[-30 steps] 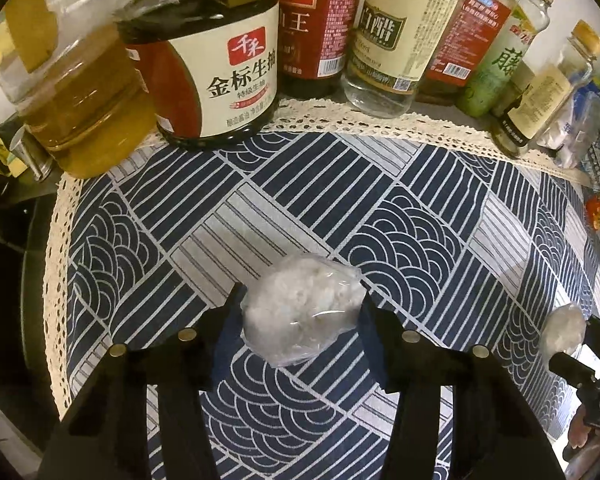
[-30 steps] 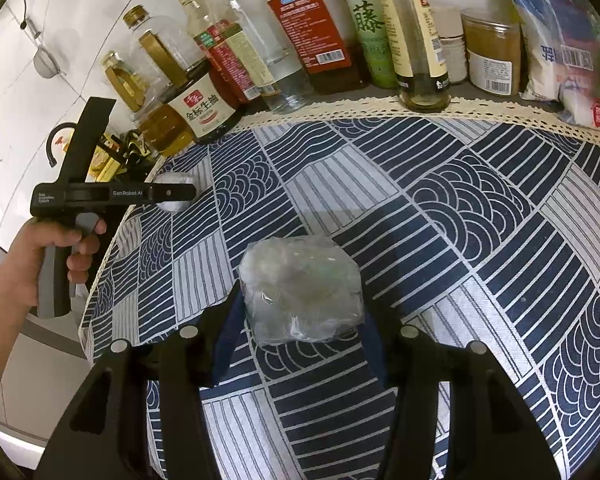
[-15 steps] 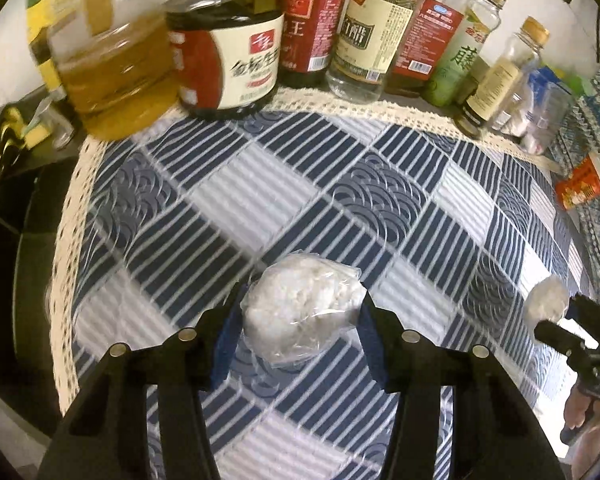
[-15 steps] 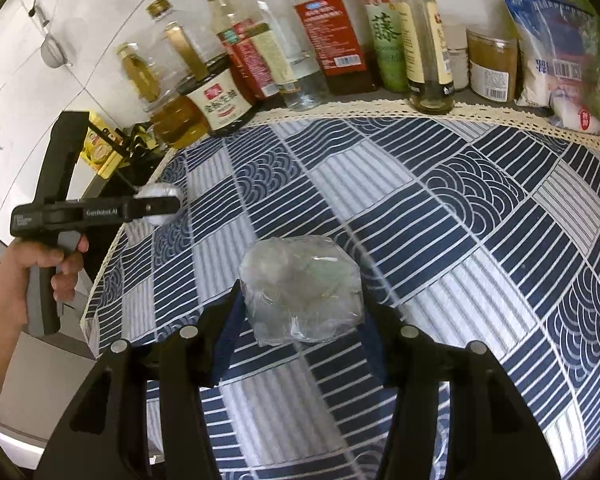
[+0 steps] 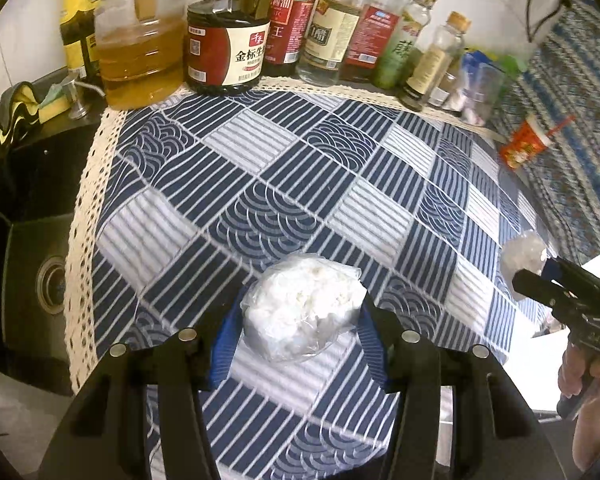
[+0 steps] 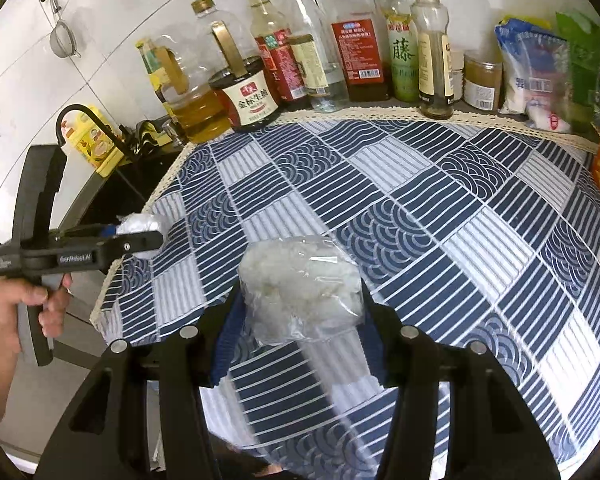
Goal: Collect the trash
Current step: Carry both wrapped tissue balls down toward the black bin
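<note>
My left gripper (image 5: 300, 316) is shut on a crumpled white wad wrapped in clear plastic (image 5: 302, 304), held above the front part of the blue-and-white patterned cloth (image 5: 284, 168). My right gripper (image 6: 300, 300) is shut on a second clear plastic wad (image 6: 300, 284), also lifted off the cloth (image 6: 420, 208). In the left wrist view the right gripper (image 5: 540, 268) shows at the right edge with its wad (image 5: 522, 254). In the right wrist view the left gripper (image 6: 136, 236) shows at the left, a hand on its handle, its wad (image 6: 138, 224) between the fingers.
A row of oil, soy sauce and vinegar bottles (image 5: 228, 52) lines the back of the counter. A dark sink (image 5: 28, 248) lies left of the cloth. A red cup (image 5: 526, 146) and food bags (image 6: 536, 68) sit at the right.
Both grippers have drawn back from the bottles and risen, each keeping its wad. The bottles look smaller and more of the cloth and the sink shows.
</note>
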Tool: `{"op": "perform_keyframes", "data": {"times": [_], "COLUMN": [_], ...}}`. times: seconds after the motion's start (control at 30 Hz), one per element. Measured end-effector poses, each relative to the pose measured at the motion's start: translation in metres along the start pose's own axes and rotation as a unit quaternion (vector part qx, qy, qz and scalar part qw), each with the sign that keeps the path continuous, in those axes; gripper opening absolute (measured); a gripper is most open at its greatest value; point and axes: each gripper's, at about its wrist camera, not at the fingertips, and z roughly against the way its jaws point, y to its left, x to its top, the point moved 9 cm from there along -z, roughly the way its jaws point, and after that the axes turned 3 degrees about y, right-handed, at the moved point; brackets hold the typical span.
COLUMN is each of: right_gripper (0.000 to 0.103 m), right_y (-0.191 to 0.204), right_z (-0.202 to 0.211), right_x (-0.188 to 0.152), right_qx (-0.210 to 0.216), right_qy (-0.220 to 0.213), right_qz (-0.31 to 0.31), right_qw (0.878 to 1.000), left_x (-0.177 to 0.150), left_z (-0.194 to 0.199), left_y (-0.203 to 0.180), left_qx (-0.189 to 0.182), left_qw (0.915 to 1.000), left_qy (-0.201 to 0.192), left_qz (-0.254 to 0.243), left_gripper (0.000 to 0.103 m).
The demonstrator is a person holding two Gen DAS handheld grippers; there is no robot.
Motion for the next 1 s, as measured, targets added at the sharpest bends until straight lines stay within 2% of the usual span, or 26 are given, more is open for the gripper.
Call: {"op": "perform_keyframes", "data": {"times": [0.3,0.77,1.0], "right_gripper": [0.053,0.053,0.053], "right_y": [0.057,0.133,0.161], "right_z": [0.015,0.018,0.002], "right_x": [-0.039,-0.110,-0.151], "right_qx": [-0.013,-0.022,-0.017], "right_qy": [-0.006,-0.001,0.022], "right_qz": [-0.007,-0.031,-0.049], "right_qw": [1.000,0.999,0.998], "left_x": [-0.049,-0.128,-0.171], "left_z": [0.034,0.073,0.071], "left_y": [0.003,0.011,0.030], "left_qx": [-0.040,-0.075,-0.093], "left_qw": [0.9989,0.9952,0.9946], "left_qy": [-0.012,-0.015,0.000], "left_qz": [-0.022,-0.061,-0.046], "left_gripper": [0.051,0.051,0.051]}}
